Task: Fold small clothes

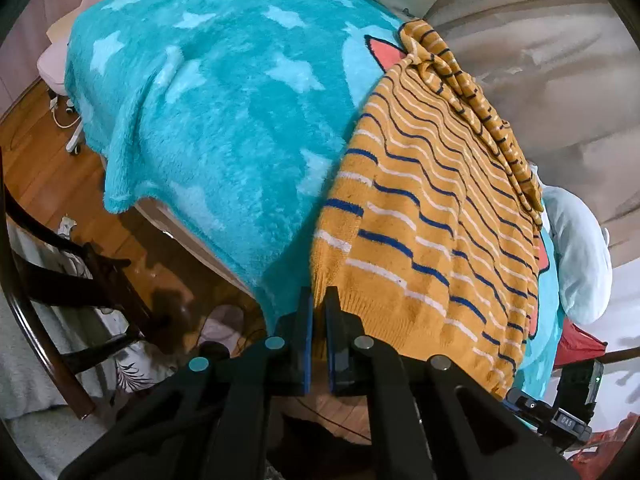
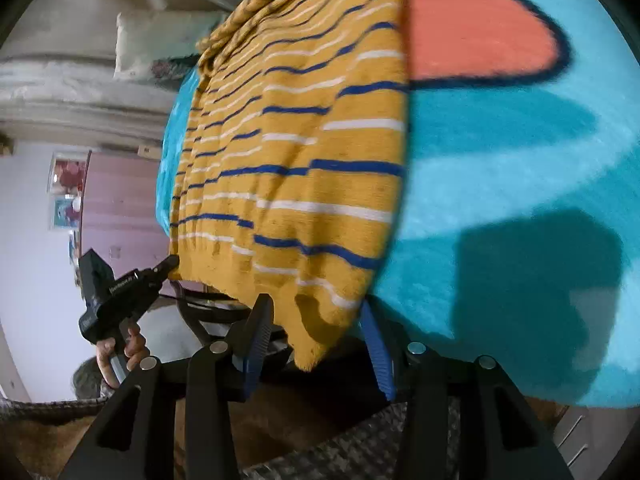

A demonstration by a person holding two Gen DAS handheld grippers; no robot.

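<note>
A small mustard-yellow knitted sweater point(image 1: 432, 216) with blue and white stripes lies on a fluffy turquoise blanket point(image 1: 208, 120), its hem hanging over the near edge. My left gripper point(image 1: 319, 300) is shut on the hem's left corner. In the right wrist view the sweater point(image 2: 304, 168) fills the middle, and my right gripper point(image 2: 316, 316) is open with the hem's right corner hanging between its fingers. The left gripper point(image 2: 172, 262) shows there too, pinching the far corner.
The blanket point(image 2: 520, 168) carries an orange cartoon patch point(image 2: 472, 32) beside the sweater. A dark wooden chair point(image 1: 68, 276) stands on the wood floor at lower left. A pale pillow point(image 1: 576, 248) lies at the right. A desk-chair base point(image 1: 72, 136) stands at far left.
</note>
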